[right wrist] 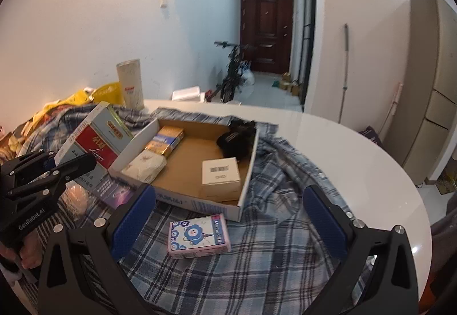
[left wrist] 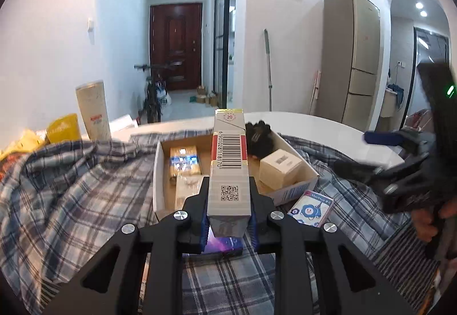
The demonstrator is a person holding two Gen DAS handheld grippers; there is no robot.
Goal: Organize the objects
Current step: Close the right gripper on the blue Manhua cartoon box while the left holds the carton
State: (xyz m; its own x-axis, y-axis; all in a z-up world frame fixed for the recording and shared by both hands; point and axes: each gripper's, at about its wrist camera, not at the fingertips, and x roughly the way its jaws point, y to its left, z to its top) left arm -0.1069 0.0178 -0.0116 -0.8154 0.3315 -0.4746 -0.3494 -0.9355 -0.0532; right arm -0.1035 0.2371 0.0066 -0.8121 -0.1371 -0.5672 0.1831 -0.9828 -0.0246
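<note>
Nearest the lens in the left wrist view, the left gripper (left wrist: 228,218) has its jaws closed to a narrow gap on a long grey, white and red cardboard carton (left wrist: 228,163) with a barcode along its edge; the blue pads press both of its long sides and the carton is lifted clear of the cloth, its far end pointing over the box. In the right wrist view the same carton (right wrist: 94,143) hangs tilted beside the left wall of the shallow open cardboard box (right wrist: 242,172).

Directly under the carton a small purple pack (left wrist: 225,246) lies on the blue-and-white checked cloth (left wrist: 85,195) that covers the near part of the round white table (right wrist: 357,149).

The right gripper (right wrist: 228,226) stands wide open with nothing between its blue pads. It hovers over the cloth near the table's near edge, just above a small pink pack with a blue cartoon figure (right wrist: 198,236), which lies flat just outside the box's near wall.

Inside the box, two gold-and-blue packs (right wrist: 167,140) and a pale wrapped pack (right wrist: 145,165) line its left wall, a white cube-shaped box (right wrist: 220,173) sits near its right wall, and a black bundled thing (right wrist: 237,139) fills its far right corner.

A tall beige cylindrical can (right wrist: 130,83) stands at the table's far left edge beside a yellow plastic bag (right wrist: 105,92).
</note>
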